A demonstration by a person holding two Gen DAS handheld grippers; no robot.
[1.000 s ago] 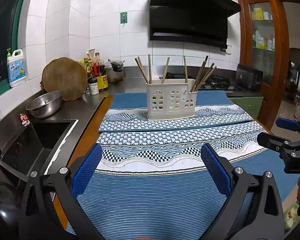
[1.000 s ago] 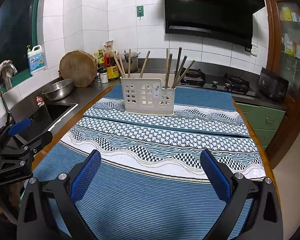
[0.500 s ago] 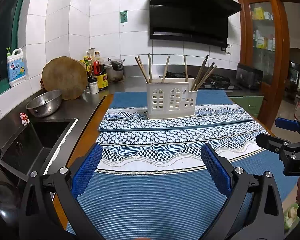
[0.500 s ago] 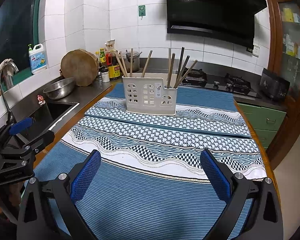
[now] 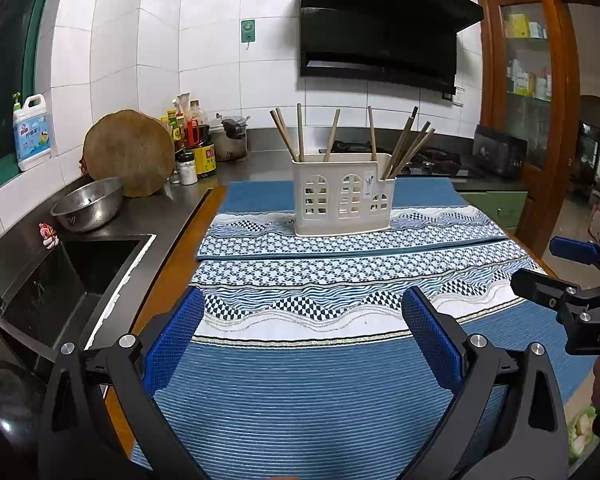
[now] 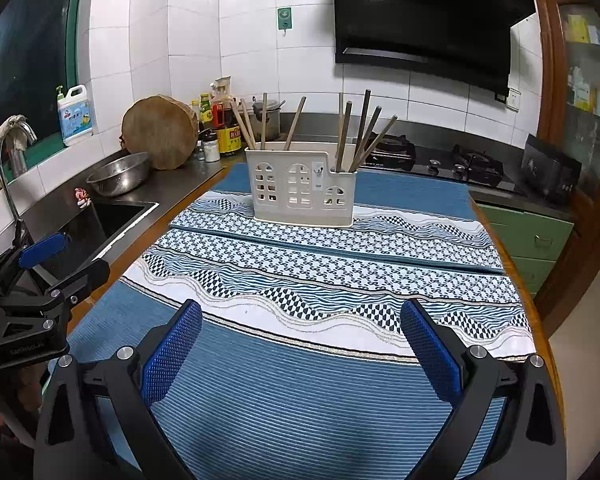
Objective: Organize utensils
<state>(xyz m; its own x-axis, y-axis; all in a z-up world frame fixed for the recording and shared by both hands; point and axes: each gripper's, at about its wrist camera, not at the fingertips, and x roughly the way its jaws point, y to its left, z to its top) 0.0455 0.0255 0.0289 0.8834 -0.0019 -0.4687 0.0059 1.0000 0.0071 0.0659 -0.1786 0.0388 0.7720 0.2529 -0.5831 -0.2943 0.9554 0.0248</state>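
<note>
Chopsticks [image 5: 404, 144] stood in the white caddy [image 5: 342, 200] at the far end of the blue mat [image 5: 308, 396]. Both grippers — left [image 5: 300, 344] and right [image 6: 300, 340] — hovered over the mat's near end, jaws wide apart, holding nothing.

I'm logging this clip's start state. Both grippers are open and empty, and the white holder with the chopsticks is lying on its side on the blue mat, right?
Not quite. The white holder stands upright on the blue mat, chopsticks sticking up out of it, as the left wrist view shows. The rest holds: the left gripper and right gripper are both open and empty.
</note>
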